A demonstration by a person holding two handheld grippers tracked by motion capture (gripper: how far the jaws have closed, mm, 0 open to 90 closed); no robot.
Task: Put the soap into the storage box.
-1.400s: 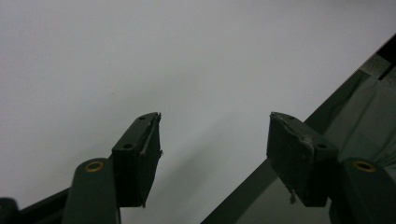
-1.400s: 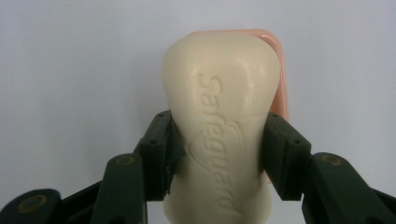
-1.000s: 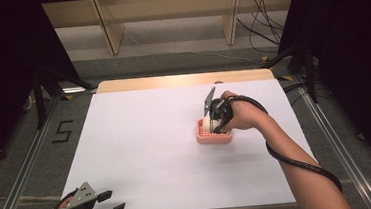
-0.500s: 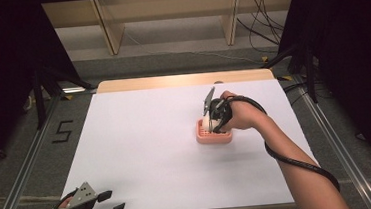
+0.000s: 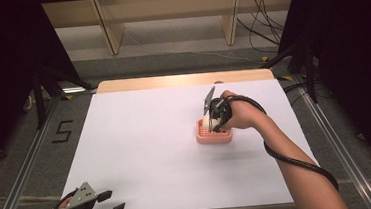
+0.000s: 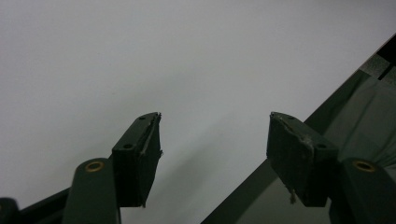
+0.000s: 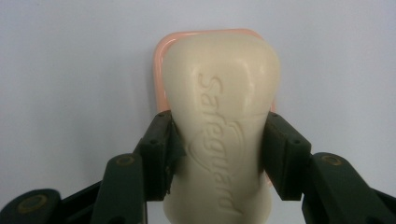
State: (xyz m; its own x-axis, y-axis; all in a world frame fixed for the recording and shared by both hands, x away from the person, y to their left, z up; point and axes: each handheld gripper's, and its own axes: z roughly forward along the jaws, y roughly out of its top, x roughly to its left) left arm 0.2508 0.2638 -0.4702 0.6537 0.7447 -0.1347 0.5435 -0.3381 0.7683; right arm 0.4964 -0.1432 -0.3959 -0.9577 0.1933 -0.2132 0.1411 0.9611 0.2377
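Right gripper view: right claw clamps soap bar sides, over pink dish.

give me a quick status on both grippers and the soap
Right gripper shut on cream embossed soap bar, over pink plastic soap dish. Left gripper open, idle at white table near edge. Nothing in the way.

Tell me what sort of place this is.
Probably a lab bench set up for recording handling work: a bare white table hemmed by dark curtains, cables on the floor, and handheld grippers, the right gripper clamped on a soap bar over a pink dish.
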